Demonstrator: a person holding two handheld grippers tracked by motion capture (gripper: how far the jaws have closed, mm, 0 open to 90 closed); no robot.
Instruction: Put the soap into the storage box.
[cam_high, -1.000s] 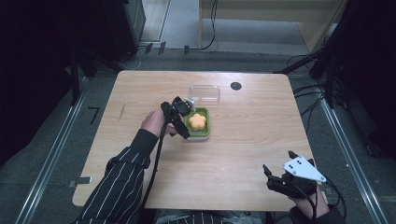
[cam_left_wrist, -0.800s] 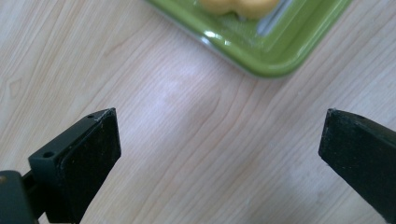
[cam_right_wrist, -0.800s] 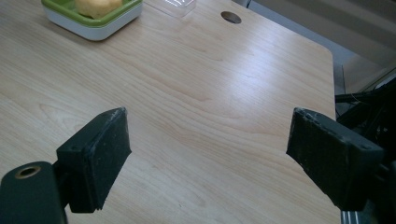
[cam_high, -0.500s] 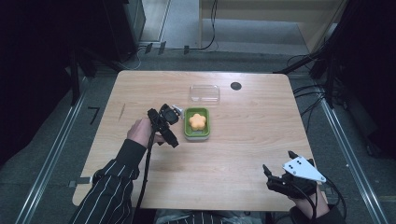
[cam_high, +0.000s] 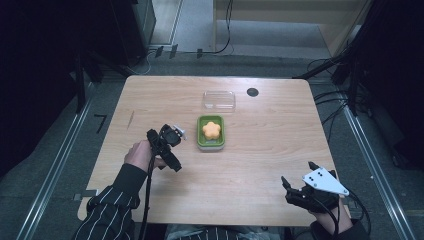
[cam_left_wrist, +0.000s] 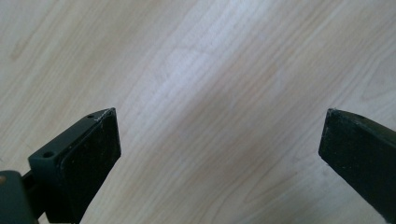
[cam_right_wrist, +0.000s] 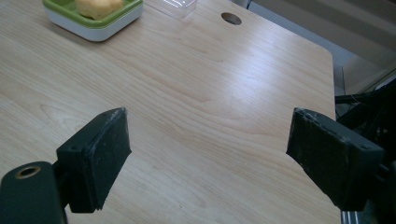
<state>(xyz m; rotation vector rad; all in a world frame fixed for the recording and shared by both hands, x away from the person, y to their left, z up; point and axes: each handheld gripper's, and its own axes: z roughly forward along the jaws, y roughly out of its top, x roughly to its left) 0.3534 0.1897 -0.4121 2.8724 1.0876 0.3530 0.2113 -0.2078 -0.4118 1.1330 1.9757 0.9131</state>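
Note:
A green tray (cam_high: 201, 141) with a white base stands near the table's middle, and an orange flower-shaped piece (cam_high: 211, 129) lies in it. My left gripper (cam_high: 167, 150) hovers to the tray's left, apart from it. In the left gripper view it (cam_left_wrist: 219, 116) is open over bare wood, with nothing between the jaws. My right gripper (cam_high: 297, 176), with its grey plate (cam_high: 325, 181), rests near the front right edge. It (cam_right_wrist: 208, 116) is open and empty, facing the tray (cam_right_wrist: 100, 29) and the orange piece (cam_right_wrist: 98, 5) far off.
A clear plastic lid (cam_high: 219, 99) lies just behind the tray, with a round dark hole (cam_high: 252, 92) in the tabletop to its right. The lid (cam_right_wrist: 177, 3) and hole (cam_right_wrist: 231, 18) sit at the top of the right gripper view. Dark floor and cables surround the table.
My left gripper has drawn back from the green tray, moving left and toward the person. The orange piece stays in the tray. The right gripper has not moved.

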